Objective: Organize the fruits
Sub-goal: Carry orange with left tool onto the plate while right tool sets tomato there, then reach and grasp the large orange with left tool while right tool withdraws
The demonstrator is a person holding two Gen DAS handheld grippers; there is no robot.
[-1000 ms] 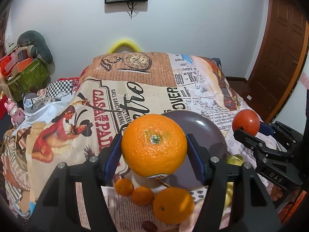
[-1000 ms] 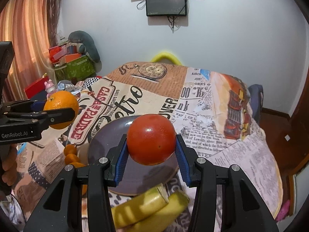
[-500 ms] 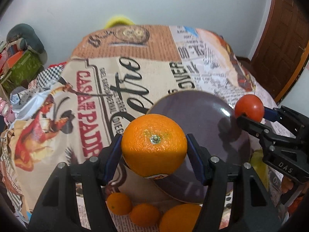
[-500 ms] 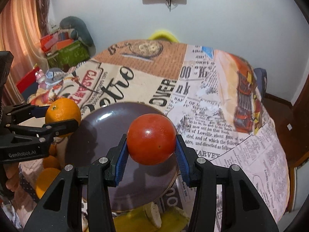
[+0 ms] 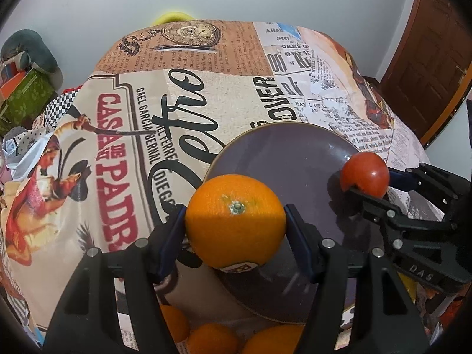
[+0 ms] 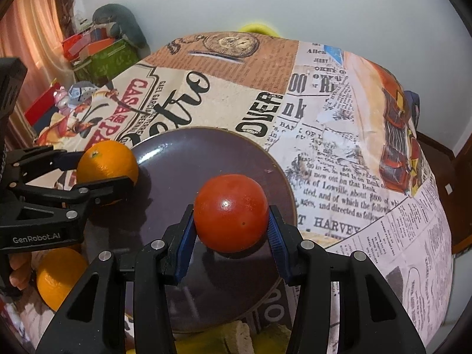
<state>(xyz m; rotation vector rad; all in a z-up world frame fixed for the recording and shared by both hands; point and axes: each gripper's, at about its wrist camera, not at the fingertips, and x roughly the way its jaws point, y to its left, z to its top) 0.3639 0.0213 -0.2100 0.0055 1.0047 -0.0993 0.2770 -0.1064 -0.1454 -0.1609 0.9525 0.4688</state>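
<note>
My left gripper (image 5: 235,231) is shut on a large orange (image 5: 235,221) and holds it over the left edge of a dark purple plate (image 5: 289,159). My right gripper (image 6: 231,237) is shut on a red tomato (image 6: 231,212) and holds it over the right part of the same plate (image 6: 183,153). In the right wrist view the left gripper (image 6: 97,174) and its orange (image 6: 107,166) show at the plate's left rim. In the left wrist view the right gripper (image 5: 368,183) and its tomato (image 5: 364,174) show at the plate's right rim.
Several loose oranges (image 5: 212,339) lie on the printed tablecloth (image 5: 124,147) just in front of the plate; one (image 6: 59,277) shows at lower left. Yellow bananas (image 6: 236,339) lie under my right gripper. Clutter (image 6: 103,53) sits beyond the table's left edge.
Both grippers have moved forward and down with their fruit, ending over the plate. The plate looks larger and the loose oranges have slid toward the bottom of view.
</note>
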